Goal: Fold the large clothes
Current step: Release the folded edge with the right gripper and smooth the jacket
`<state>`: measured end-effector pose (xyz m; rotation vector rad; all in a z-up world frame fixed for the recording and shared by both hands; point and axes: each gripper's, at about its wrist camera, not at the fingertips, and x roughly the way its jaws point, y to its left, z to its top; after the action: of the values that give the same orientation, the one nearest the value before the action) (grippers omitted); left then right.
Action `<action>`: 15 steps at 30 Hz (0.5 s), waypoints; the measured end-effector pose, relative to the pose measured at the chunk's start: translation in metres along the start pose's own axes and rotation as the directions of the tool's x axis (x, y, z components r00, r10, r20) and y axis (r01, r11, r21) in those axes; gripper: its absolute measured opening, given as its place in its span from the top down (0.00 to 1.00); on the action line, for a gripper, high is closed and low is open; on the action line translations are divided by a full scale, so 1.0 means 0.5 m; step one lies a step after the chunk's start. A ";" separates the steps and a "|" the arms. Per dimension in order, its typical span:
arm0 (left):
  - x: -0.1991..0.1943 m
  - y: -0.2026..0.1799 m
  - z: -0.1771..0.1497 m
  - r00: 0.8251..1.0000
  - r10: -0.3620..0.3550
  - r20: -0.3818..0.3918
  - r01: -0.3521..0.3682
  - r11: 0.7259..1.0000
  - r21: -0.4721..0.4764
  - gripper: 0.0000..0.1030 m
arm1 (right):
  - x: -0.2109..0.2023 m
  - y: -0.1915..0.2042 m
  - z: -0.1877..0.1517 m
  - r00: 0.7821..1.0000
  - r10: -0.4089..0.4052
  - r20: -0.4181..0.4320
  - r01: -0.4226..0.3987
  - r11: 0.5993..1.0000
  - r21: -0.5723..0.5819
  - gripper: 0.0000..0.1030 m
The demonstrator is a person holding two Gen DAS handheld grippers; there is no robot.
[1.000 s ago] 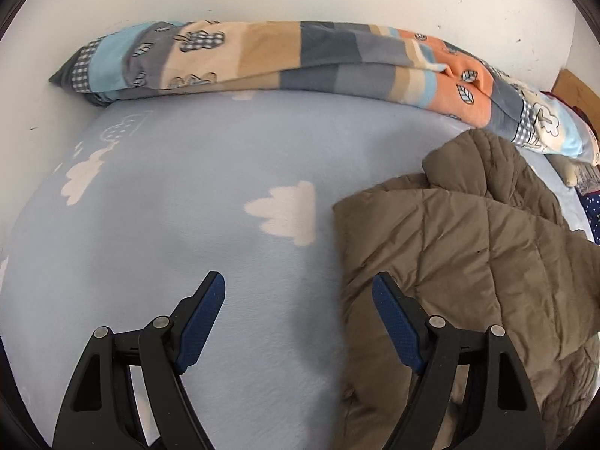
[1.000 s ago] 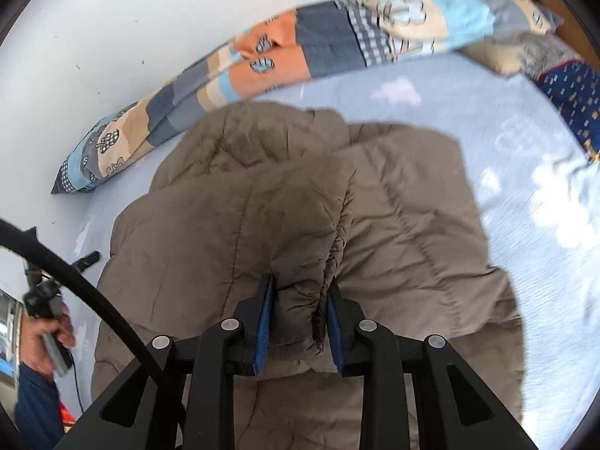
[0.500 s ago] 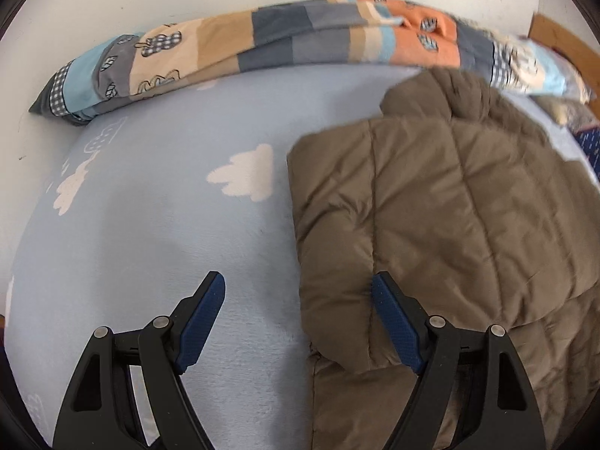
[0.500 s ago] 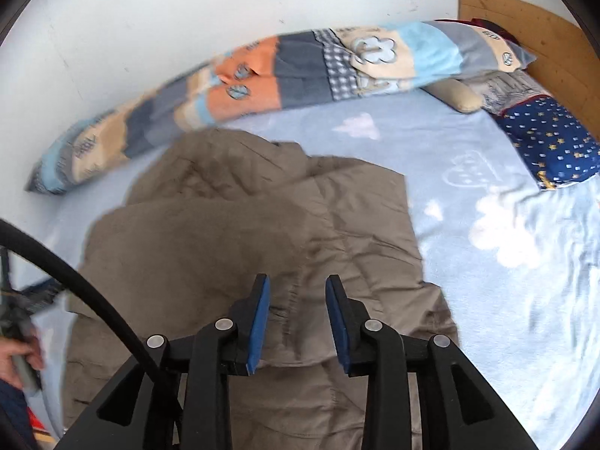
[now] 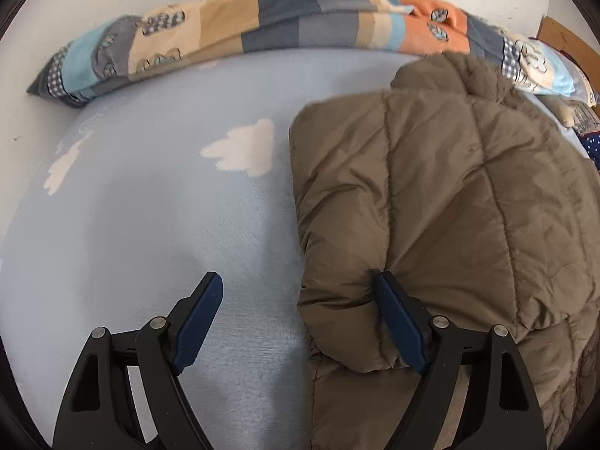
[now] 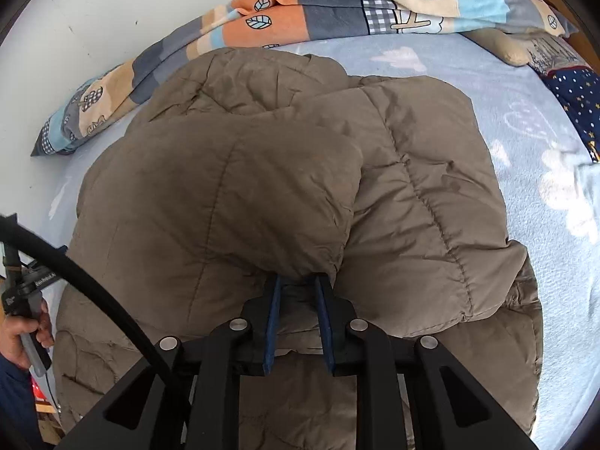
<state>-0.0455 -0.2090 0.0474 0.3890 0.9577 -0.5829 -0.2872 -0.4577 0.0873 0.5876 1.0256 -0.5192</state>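
A brown quilted jacket lies folded on the light blue cloud-print bed sheet. My left gripper is open at the jacket's left edge. One of its fingers presses into the puffy fold and the other hangs over bare sheet. In the right wrist view the jacket fills the middle. My right gripper sits low at its near side, jaws closing on a bunched fold that drapes over and hides the fingertips.
A rolled patchwork blanket runs along the white wall at the back. A navy star pillow lies at the right. A person's hand and a black cable are at the left edge.
The right gripper let go of the sleeve cuff, opened, sank onto the jacket and narrowed on a fold. The left gripper moved to the jacket's edge until one finger touched it.
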 end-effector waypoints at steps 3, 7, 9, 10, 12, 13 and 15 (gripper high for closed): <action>-0.061 0.010 0.008 0.998 -0.043 0.052 0.045 0.999 -0.029 0.21 | -0.033 -0.001 0.006 1.000 0.016 0.025 -0.016 1.000 0.010 0.78; -0.172 0.004 0.009 0.984 -0.068 0.166 0.078 0.995 -0.056 0.21 | -0.126 0.011 0.007 0.988 0.065 0.141 -0.065 0.998 -0.005 0.78; -0.214 -0.013 0.002 0.975 -0.085 0.204 0.097 0.994 -0.050 0.21 | -0.165 0.017 0.005 0.977 0.056 0.204 -0.050 0.998 -0.030 0.78; -0.225 -0.023 -0.001 0.973 -0.094 0.212 0.106 0.993 -0.046 0.21 | -0.175 0.021 0.003 0.975 0.055 0.215 -0.047 0.998 -0.039 0.78; -0.243 -0.051 -0.010 0.971 -0.102 0.217 0.111 0.993 -0.031 0.21 | -0.186 0.028 0.002 0.974 0.055 0.222 -0.046 0.998 -0.046 0.78; -0.246 -0.062 -0.014 0.970 -0.110 0.215 0.118 0.993 -0.023 0.21 | -0.189 0.029 -0.001 0.973 0.064 0.222 -0.055 0.997 -0.045 0.78; -0.243 -0.089 -0.021 0.970 -0.130 0.204 0.134 0.991 -0.008 0.21 | -0.185 0.029 -0.003 0.974 0.066 0.215 -0.057 0.997 -0.050 0.78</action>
<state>-0.1334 -0.2027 0.1425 0.2415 0.7967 -0.7188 -0.3182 -0.4346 0.1724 0.5106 0.8072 -0.4937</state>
